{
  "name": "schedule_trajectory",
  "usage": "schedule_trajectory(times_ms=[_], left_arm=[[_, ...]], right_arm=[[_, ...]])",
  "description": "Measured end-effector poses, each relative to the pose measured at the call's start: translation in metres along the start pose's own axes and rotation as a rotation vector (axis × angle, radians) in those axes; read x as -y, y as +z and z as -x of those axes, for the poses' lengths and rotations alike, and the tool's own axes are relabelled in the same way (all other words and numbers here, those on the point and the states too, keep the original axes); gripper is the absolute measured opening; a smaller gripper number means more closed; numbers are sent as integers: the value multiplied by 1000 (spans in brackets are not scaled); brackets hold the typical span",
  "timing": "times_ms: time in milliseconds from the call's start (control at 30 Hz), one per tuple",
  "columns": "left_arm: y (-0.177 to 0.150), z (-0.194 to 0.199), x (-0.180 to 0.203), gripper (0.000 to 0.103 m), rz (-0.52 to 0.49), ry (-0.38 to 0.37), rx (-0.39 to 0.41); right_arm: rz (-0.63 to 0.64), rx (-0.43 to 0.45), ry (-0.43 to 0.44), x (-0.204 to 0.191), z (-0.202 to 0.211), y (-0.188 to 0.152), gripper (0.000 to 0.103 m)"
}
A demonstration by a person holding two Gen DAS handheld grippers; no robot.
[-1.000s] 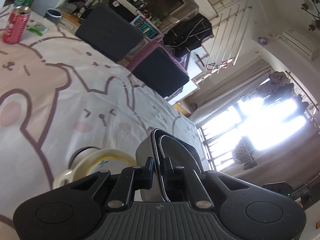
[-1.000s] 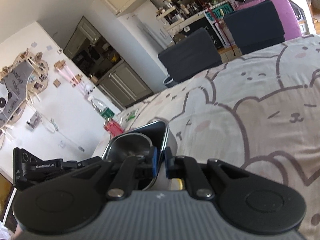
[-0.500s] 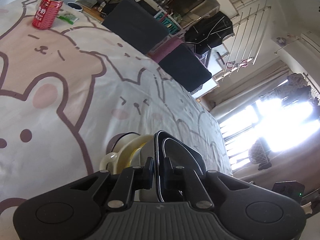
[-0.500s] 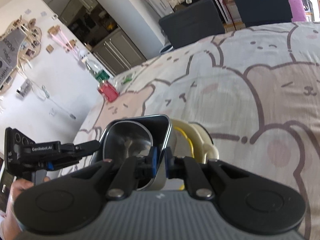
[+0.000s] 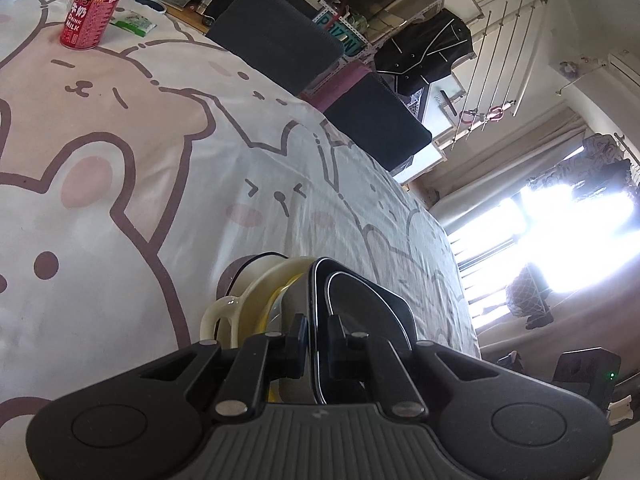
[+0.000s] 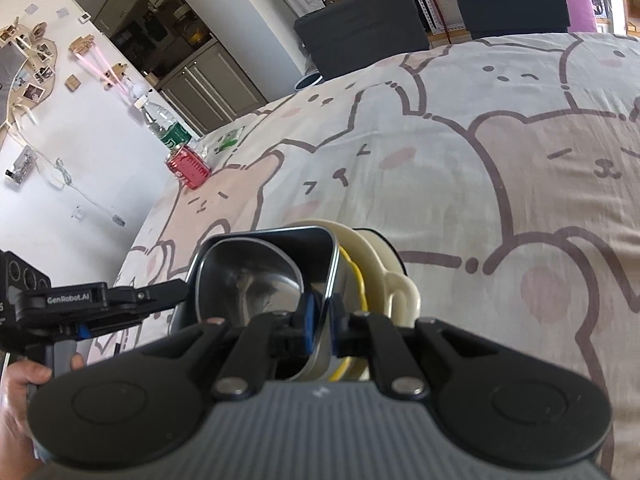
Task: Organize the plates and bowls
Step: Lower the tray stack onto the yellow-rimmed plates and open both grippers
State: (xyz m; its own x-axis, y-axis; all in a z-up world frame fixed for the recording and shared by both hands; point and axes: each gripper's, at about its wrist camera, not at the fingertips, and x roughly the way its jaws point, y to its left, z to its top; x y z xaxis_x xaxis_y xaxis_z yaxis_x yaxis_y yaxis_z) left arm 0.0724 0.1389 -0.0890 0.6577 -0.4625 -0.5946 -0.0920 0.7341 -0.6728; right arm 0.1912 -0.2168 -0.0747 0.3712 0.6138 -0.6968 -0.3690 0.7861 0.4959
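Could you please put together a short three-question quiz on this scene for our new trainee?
1. True or false: both claws grip the rim of the same metal bowl.
2. What does the metal bowl sit in?
A. a cream bowl with handles
B. a glass jug
C. a wicker basket
3. Fill in: beside the green-labelled bottle at the far end of the cloth stands a red ____.

Key:
1. True. The left claw and the right claw pinch opposite sides of its rim.
2. A, the cream bowl.
3. can.
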Motion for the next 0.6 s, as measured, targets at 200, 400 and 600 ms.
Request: schedule_trajectory(times_ms=[200,400,600], left_arm=[[-1,-3,-2,10,1,17,-7],[-1,-6,-1,10,-3,25,-10],[-1,-7,-1,10,-2,22,-10]], right_arm=[[-1,-8,0,-1,-4,1,12],[2,-8,-7,-3,-6,2,12],[0,-7,-12,-2,-7,2,12]])
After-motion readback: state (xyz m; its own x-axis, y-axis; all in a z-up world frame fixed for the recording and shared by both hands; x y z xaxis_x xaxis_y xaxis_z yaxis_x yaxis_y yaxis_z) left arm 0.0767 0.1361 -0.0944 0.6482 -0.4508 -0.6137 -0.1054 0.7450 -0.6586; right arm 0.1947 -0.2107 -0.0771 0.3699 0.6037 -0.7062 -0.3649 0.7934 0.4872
